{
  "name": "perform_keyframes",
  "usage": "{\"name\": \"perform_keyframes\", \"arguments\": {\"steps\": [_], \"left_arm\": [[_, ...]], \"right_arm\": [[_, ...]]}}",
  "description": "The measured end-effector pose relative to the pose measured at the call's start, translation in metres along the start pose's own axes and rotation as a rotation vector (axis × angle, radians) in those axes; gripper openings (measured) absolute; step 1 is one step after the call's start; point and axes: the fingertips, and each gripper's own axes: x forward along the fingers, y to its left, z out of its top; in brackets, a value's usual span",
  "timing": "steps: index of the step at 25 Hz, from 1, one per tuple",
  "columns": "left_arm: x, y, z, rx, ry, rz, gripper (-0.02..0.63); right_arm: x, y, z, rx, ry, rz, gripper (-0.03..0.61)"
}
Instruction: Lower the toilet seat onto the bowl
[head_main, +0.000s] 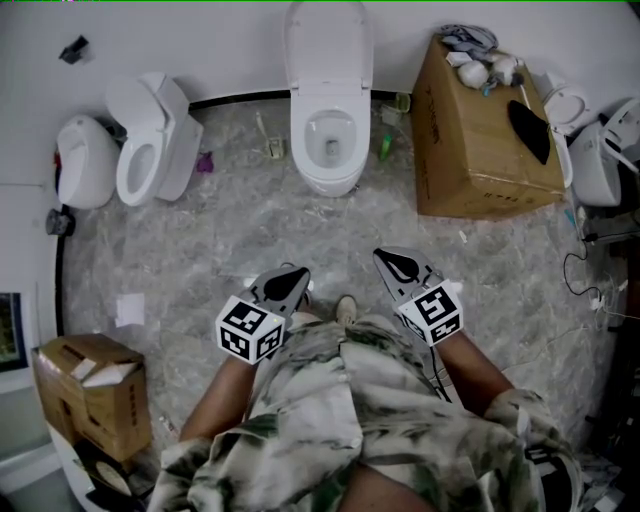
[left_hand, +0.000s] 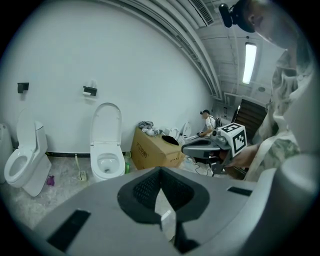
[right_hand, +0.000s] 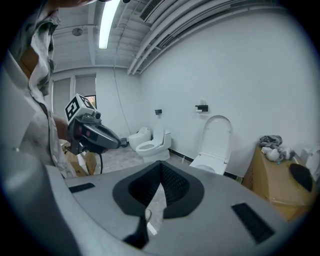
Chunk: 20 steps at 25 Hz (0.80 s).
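A white wall (head_main: 200, 40) is seen at the back; a black pipe (head_main: 240, 98) is run along its base; the floor (head_main: 230, 230) is laid in grey marbled stone; a big box (head_main: 470, 150) is set at the right by the wall, with rags (head_main: 470, 40) piled on top; a small box (head_main: 90, 390) is placed at lower left; spare toilets (head_main: 150, 140) are stood at the left; cables (head_main: 578, 268) are strewn at the right edge; black brackets (left_hand: 90, 90) are fixed to the wall; a tube light (left_hand: 248, 62) is lit on the ceiling, near ceiling pipes (left_hand: 170, 20).
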Motion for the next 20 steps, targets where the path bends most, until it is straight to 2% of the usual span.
{"name": "perform_keyframes", "arguments": {"steps": [11, 20], "left_arm": [[0.017, -0.011, 0.007, 0.028, 0.032, -0.027, 0.021], [0.021, 0.008, 0.015, 0.032, 0.046, -0.023, 0.021]], "right_arm": [[-0.008, -0.007, -0.015, 0.034, 0.011, -0.009, 0.021], [0.012, -0.019, -0.003, 0.023, 0.002, 0.0, 0.021]]}}
